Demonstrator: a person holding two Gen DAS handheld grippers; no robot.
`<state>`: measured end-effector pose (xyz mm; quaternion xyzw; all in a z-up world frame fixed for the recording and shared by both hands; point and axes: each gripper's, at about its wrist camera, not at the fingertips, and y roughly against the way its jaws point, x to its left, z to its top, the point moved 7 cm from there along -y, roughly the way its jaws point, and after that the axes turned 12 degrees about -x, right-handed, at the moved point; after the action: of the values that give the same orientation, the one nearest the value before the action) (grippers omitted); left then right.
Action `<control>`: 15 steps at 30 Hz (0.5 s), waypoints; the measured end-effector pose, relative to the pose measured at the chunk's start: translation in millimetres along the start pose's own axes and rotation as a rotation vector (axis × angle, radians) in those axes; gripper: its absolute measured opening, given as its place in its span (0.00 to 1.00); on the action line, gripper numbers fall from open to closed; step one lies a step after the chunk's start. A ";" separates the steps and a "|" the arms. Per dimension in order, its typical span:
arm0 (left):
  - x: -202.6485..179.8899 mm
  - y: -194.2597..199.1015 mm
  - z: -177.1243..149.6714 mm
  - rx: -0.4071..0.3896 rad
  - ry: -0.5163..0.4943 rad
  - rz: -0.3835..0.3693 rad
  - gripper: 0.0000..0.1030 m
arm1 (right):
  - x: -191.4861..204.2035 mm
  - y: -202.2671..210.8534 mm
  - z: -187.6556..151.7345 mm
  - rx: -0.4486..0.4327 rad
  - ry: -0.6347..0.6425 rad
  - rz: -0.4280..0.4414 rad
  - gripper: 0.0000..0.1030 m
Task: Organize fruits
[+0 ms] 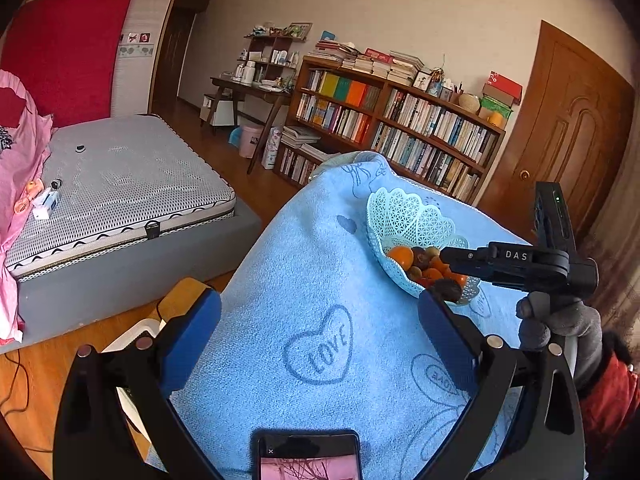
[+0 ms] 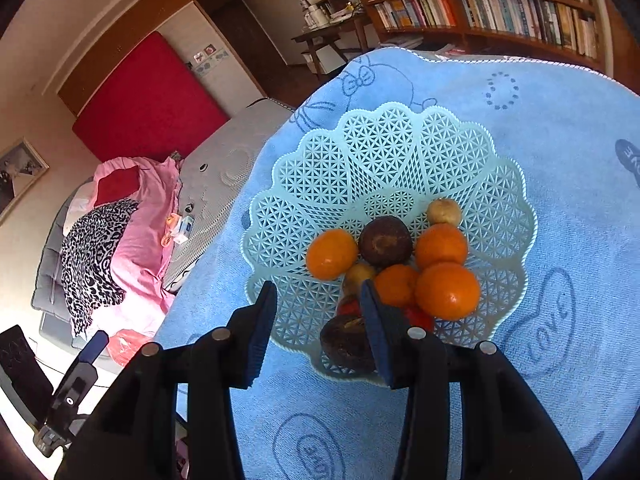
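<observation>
Our right gripper (image 2: 316, 320) hangs spread and empty over the near rim of the basket (image 2: 360, 152); its right finger hides part of the fruits (image 2: 447, 290). Our left gripper (image 1: 320, 336), also spread, holds nothing above the towelled surface (image 1: 304, 264).

The worktop is fully covered by a light-blue towel (image 2: 560, 128) printed with heart and "LOVE" motifs. A pale turquoise lattice basket (image 2: 384, 148) with a scalloped rim rests directly on the towel, upright.
</observation>
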<state>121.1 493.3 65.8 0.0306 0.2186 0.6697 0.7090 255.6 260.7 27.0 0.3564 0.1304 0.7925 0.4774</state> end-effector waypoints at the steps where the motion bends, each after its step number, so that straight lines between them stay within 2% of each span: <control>1: -0.1 0.8 -0.4 -0.005 -0.007 0.013 0.97 | 0.3 2.6 -1.9 -0.004 0.025 -0.015 0.43; 4: -2.7 3.1 -1.6 -0.024 -0.046 0.052 0.97 | 2.9 12.6 -8.7 -0.034 0.104 -0.069 0.45; 8: -11.2 4.9 -4.6 -0.033 -0.098 0.078 0.97 | 8.2 29.2 -18.7 -0.079 0.203 -0.129 0.55; 11: -20.3 5.5 -7.3 -0.026 -0.119 0.061 0.97 | 12.4 42.9 -25.6 -0.122 0.280 -0.170 0.66; 13: -27.5 5.6 -9.8 -0.022 -0.140 0.056 0.97 | 14.9 50.8 -30.2 -0.153 0.310 -0.190 0.81; 15: -33.7 6.4 -12.9 -0.018 -0.164 0.053 0.97 | 14.4 58.6 -34.2 -0.170 0.319 -0.201 0.85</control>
<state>110.3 458.2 65.3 0.0846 0.1528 0.6854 0.7069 189.0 247.6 41.1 0.1697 0.1718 0.7955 0.5558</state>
